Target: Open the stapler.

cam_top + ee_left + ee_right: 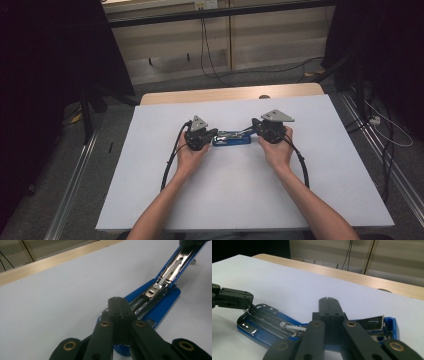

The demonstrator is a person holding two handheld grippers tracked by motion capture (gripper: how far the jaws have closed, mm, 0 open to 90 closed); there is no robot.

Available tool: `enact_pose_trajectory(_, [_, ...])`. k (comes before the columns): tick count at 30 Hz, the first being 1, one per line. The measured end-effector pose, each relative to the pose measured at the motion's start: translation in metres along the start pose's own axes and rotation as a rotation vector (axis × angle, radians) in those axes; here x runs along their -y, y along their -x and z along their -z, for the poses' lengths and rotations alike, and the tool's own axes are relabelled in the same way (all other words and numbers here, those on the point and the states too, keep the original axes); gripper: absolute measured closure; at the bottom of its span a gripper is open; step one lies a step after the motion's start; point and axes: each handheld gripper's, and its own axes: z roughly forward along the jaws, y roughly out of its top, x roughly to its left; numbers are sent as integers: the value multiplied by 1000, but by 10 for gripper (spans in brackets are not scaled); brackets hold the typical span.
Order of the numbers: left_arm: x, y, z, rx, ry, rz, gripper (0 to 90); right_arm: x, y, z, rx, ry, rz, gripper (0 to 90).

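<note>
Stapler [231, 137] lies mid-table, opened flat between both grippers. Left gripper [117, 299] clenched at its base end; right gripper [328, 300] clenched over the lid. Best keep the base pinned, move the lid slowly.

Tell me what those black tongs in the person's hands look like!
Each of the tongs, left and right, is black, with two flat jaws and small brass-coloured rings at the joints. A grey three-cornered plate sits on top of each, and a black cable trails back from each. The person's forearms are bare, with no sleeves in view.
</note>
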Motion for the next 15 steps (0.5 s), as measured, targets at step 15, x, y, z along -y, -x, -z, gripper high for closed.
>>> enact_pose_trajectory(15, [0, 0, 0, 2, 3, -1, 900, 10, 8, 2, 12, -41, 12, 900])
